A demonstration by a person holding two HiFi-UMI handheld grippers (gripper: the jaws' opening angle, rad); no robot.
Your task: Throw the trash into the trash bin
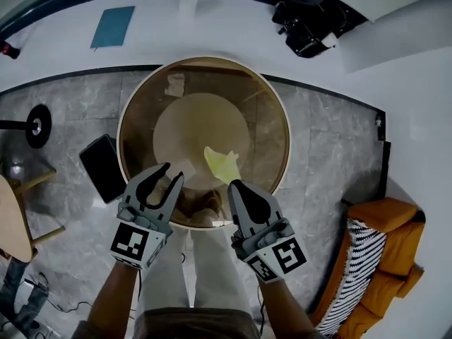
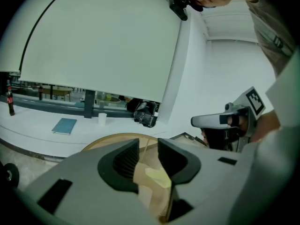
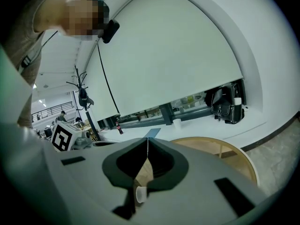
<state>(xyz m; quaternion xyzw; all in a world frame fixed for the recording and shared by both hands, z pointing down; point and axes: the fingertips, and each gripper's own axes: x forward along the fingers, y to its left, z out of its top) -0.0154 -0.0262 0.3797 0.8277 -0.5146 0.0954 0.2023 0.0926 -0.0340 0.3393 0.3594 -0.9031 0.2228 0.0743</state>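
A round trash bin [image 1: 205,61] with a pale wooden rim and brown see-through walls stands on the grey floor right in front of me. A crumpled yellow piece of trash [image 1: 221,162] shows inside it, on the near side of the bottom. My left gripper [image 1: 171,173] hangs over the bin's near rim with its jaws a little apart and nothing between them; in the left gripper view the yellow piece [image 2: 157,177] shows through the gap of the left gripper [image 2: 147,146]. My right gripper [image 1: 234,186] is beside it, its tips meeting, empty, as the right gripper [image 3: 147,142] also shows.
A scrap of paper [image 1: 174,84] sits at the bin's far side. A black tablet [image 1: 106,167] lies on the floor left of the bin. A blue book [image 1: 113,27] and a black bag [image 1: 307,23] rest on the white ledge behind. An orange sofa [image 1: 385,260] stands at the right.
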